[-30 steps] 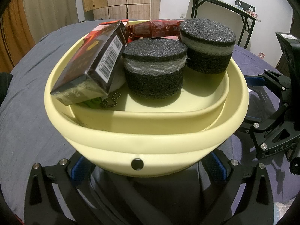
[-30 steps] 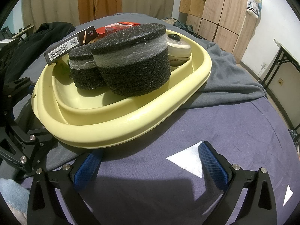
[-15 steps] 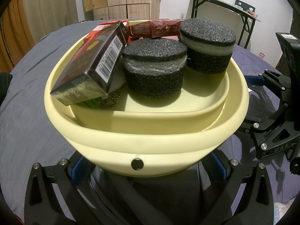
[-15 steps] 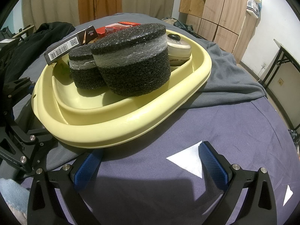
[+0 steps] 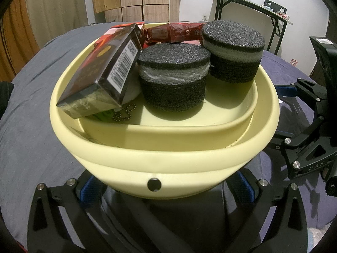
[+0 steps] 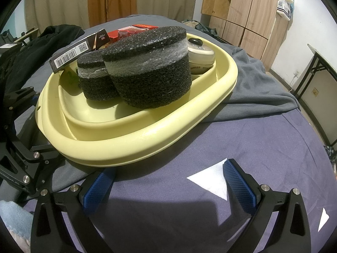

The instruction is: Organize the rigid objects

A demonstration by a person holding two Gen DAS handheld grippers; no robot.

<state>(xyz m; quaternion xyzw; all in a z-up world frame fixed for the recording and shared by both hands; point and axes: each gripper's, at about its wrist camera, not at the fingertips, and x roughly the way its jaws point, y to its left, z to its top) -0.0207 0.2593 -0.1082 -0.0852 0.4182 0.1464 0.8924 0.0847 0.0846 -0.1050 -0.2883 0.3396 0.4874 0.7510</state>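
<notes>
Because every loose item in view already sits inside the yellow basin (image 5: 168, 154), the sorting looks close to done, in my judgement. Two black foam pucks (image 5: 174, 80) stand upright on its floor, just beside each other, their flat bases keeping them steady. A dark barcoded box (image 5: 105, 73) leans tilted against the far-left wall, one corner over the rim, probably because nothing flat was left beneath it. A bead chain (image 5: 124, 113) lies under its lower edge, and red packets (image 5: 172, 32) are wedged along the back. From the right wrist view a cream round case (image 6: 200, 53) shows tucked behind the larger puck (image 6: 147, 67).

Relative to the left gripper (image 5: 166, 187), the basin is straight ahead and very close: its near wall fills the gap between the blue pads (image 5: 90, 189), which stand wide apart on either side without clamping it. Whether they touch the wall I cannot tell.

The right gripper (image 6: 168, 185) is spread wide too, holding nothing, its pads (image 6: 240, 185) over the purple sheet (image 6: 252, 143). The basin lies ahead and to its left, its rim near the left pad, with a grey blanket (image 6: 252, 88) bunched beyond it. A white triangular patch (image 6: 212, 183) lies on the sheet between the pads.
</notes>
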